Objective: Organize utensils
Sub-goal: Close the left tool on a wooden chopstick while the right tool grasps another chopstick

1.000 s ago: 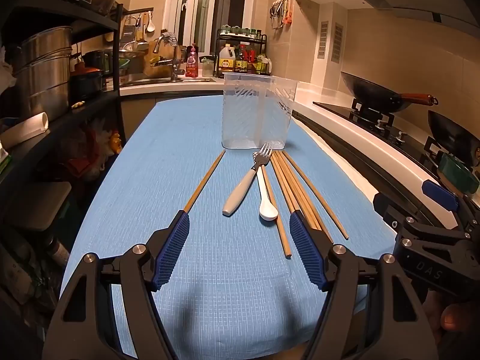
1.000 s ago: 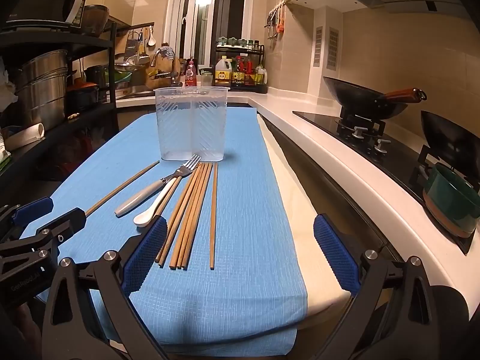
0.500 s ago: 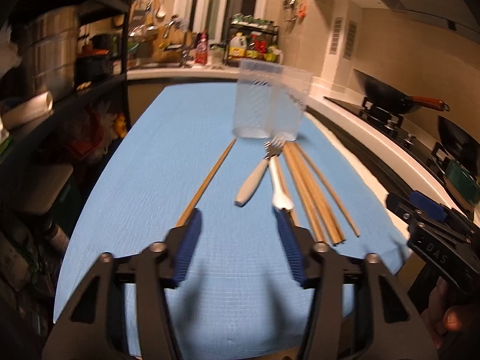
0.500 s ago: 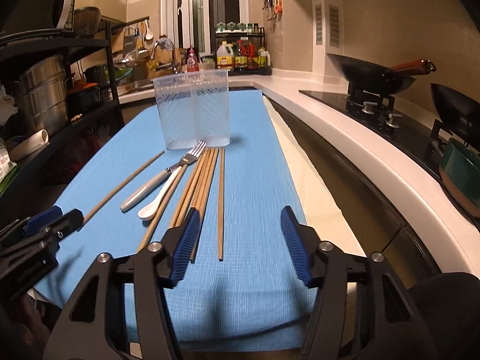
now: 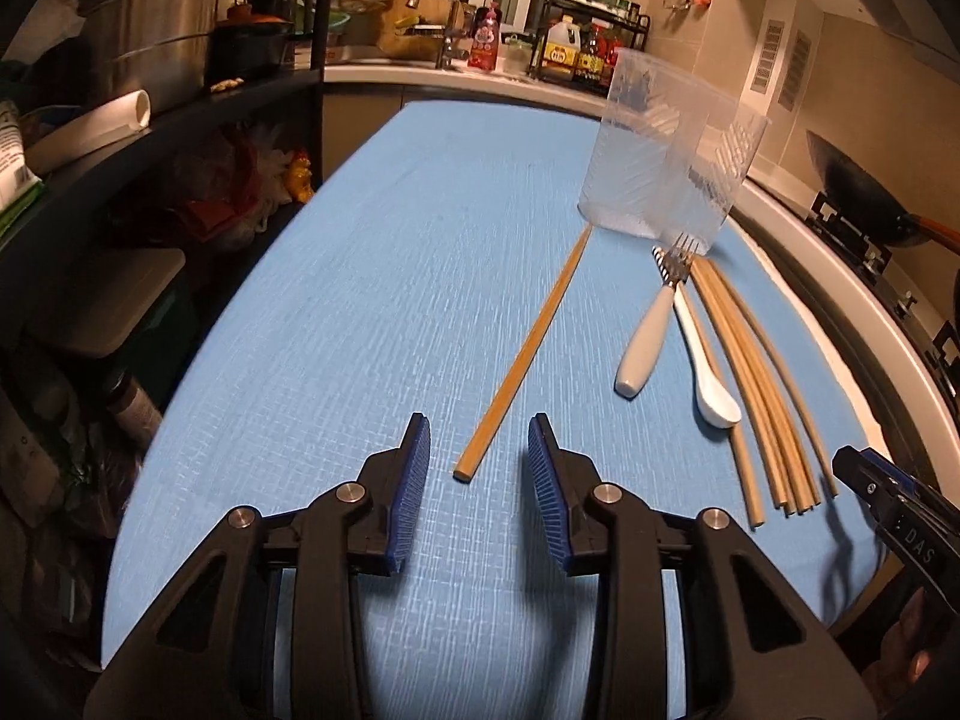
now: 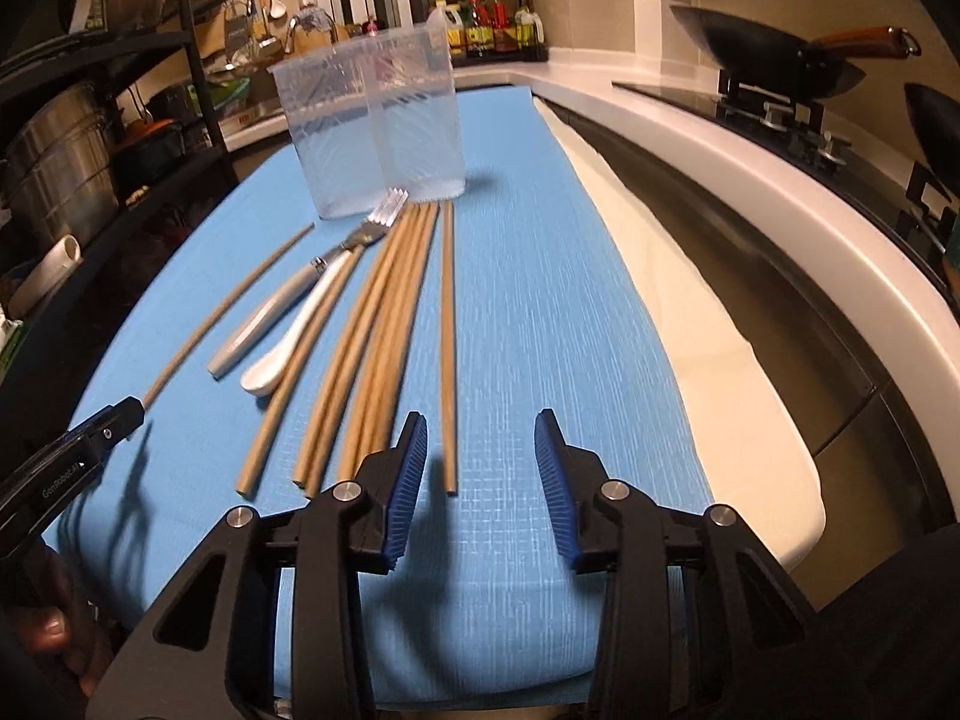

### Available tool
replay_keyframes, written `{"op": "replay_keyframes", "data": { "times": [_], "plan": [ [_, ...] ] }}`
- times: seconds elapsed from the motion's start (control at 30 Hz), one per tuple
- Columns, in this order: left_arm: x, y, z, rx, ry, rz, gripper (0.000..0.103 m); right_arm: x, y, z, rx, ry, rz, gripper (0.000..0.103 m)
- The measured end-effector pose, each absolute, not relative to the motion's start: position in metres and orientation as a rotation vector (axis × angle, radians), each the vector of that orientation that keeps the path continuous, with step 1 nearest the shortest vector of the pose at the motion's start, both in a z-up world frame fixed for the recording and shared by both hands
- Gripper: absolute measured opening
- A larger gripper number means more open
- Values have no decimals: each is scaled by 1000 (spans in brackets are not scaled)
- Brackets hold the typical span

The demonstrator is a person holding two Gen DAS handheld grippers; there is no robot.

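Both jaws closing on nothing yet: left gripper [image 5: 479,461] straddles the lone chopstick's [image 5: 528,345] near tip, right gripper [image 6: 480,461] the stray chopstick [image 6: 447,336] — light, stiff, thin, likely to roll, so pinch near the ends.

Blue woven cloth [image 5: 372,276] covers the cream tabletop [image 6: 672,276]. Chopsticks [image 6: 384,324] are tan wood; the spoon [image 5: 708,372] and fork [image 5: 651,324] handle white. The holder [image 6: 375,120] is clear, ribbed. Both claws have blue ridged pads [image 5: 414,492] on black frames.
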State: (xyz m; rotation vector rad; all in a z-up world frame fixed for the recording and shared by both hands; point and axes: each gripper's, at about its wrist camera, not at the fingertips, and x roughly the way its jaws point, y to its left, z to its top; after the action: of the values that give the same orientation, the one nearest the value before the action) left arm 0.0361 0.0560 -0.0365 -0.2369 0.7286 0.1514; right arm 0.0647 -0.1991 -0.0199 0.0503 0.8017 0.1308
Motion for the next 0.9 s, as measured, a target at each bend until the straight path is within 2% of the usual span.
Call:
{"op": "replay_keyframes", "data": {
  "times": [0.13,0.17,0.2,0.23,0.3,0.47,0.9],
  "plan": [
    [37,48,-37,-202,725,159,34,67,-199,-24,60,820,137,35],
    [36,46,-37,-185,725,161,29,66,-198,-25,51,819,136,33],
    [35,42,-38,-159,726,161,15,66,-198,-25,45,817,137,26],
    [33,38,-38,-146,725,156,10,65,-197,-25,43,818,141,19],
    [29,33,-38,-139,718,138,8,65,-199,-26,45,823,157,5],
    [16,20,-38,-135,709,92,7,61,-205,-24,51,829,151,5],
    [16,15,-42,-140,677,97,7,64,-200,-25,20,807,132,13]
  ]
}}
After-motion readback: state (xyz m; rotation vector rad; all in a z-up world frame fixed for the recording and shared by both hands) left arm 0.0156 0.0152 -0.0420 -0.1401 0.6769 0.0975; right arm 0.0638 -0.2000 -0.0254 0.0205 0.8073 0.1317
